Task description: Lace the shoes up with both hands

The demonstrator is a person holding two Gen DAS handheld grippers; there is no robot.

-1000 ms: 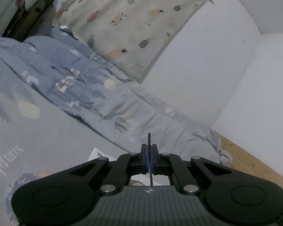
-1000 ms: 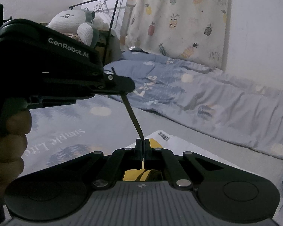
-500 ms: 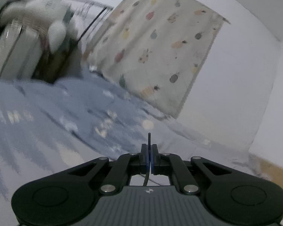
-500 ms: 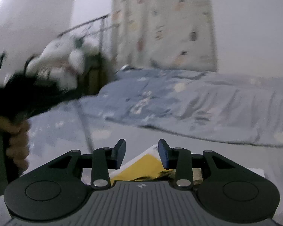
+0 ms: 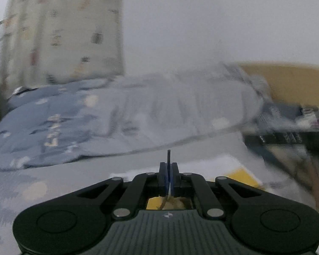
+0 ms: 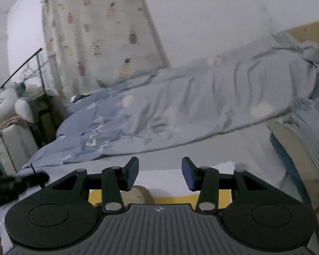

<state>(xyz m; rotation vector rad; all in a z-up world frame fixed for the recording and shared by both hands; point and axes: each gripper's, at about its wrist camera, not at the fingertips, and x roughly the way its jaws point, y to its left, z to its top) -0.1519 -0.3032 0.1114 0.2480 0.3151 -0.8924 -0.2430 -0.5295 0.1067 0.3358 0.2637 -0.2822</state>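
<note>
In the left wrist view my left gripper (image 5: pixel 169 170) is shut on a thin black shoelace (image 5: pixel 169 156), whose stiff tip stands up above the pads. Below its jaws show a tan shoe (image 5: pixel 174 204) and the yellow box (image 5: pixel 242 177) it rests on. In the right wrist view my right gripper (image 6: pixel 159 174) has its jaws opening, with nothing between the blue pads (image 6: pixel 188 175). The tan shoe (image 6: pixel 139 193) and the yellow box (image 6: pixel 176 199) lie just under it. The left gripper (image 6: pixel 17 182) with the lace tip (image 6: pixel 33 169) is at the left edge.
A rumpled blue quilt (image 6: pixel 159 114) covers the bed behind the shoe. A pineapple-print curtain (image 6: pixel 100 42) hangs at the back, with a white plush toy (image 6: pixel 2 108) and a clothes rack (image 6: pixel 21 68) to the left. A pillow (image 6: pixel 291 144) lies at right.
The right gripper has let go of the shoelace and opened. Both grippers have rolled and swung sideways. The left gripper stays shut on the lace end.
</note>
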